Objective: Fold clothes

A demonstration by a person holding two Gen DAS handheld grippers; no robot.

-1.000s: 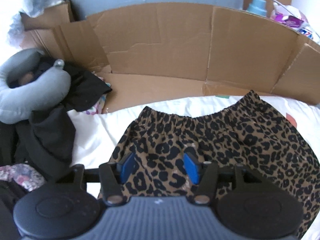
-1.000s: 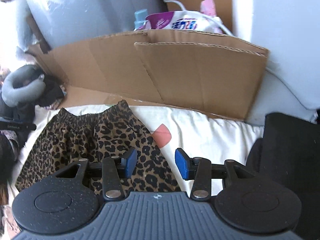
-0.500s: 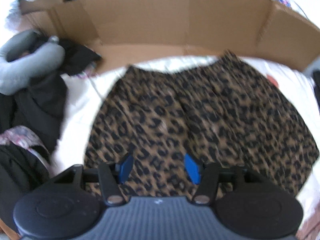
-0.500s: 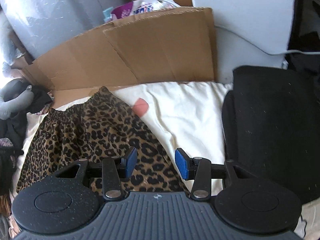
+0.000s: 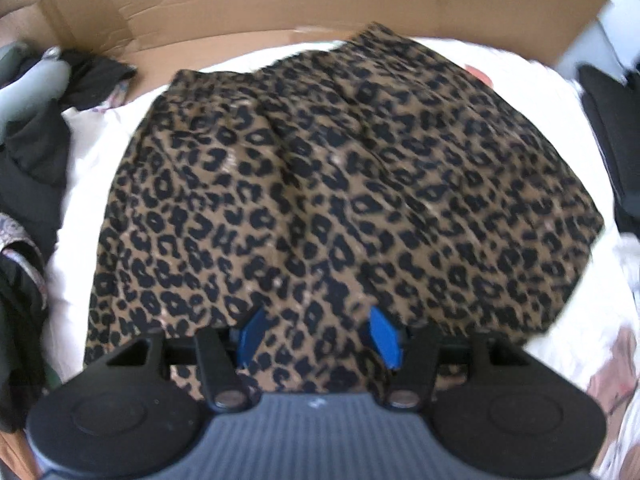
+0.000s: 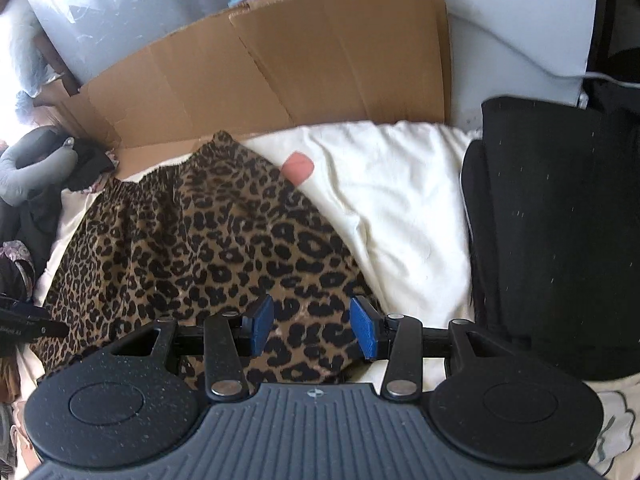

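Observation:
A leopard-print skirt (image 5: 340,184) lies spread flat on a white sheet (image 5: 84,168), its gathered waistband at the far side. My left gripper (image 5: 318,334) hangs open over the skirt's near hem, left of middle, its blue pads apart with only cloth seen below them. In the right wrist view the skirt (image 6: 200,248) fills the left half. My right gripper (image 6: 312,326) stands open above the skirt's near right corner, nothing pinched between its pads.
A brown cardboard wall (image 6: 280,64) stands behind the sheet. A folded black garment (image 6: 560,232) lies at the right. A grey neck pillow (image 6: 32,172) and dark clothes (image 5: 32,152) are piled at the left. The sheet (image 6: 400,200) shows bare right of the skirt.
Both grippers have drawn back from the waistband side toward the skirt's near hem and sunk closer to it. The left gripper now points more steeply down. Both stayed open.

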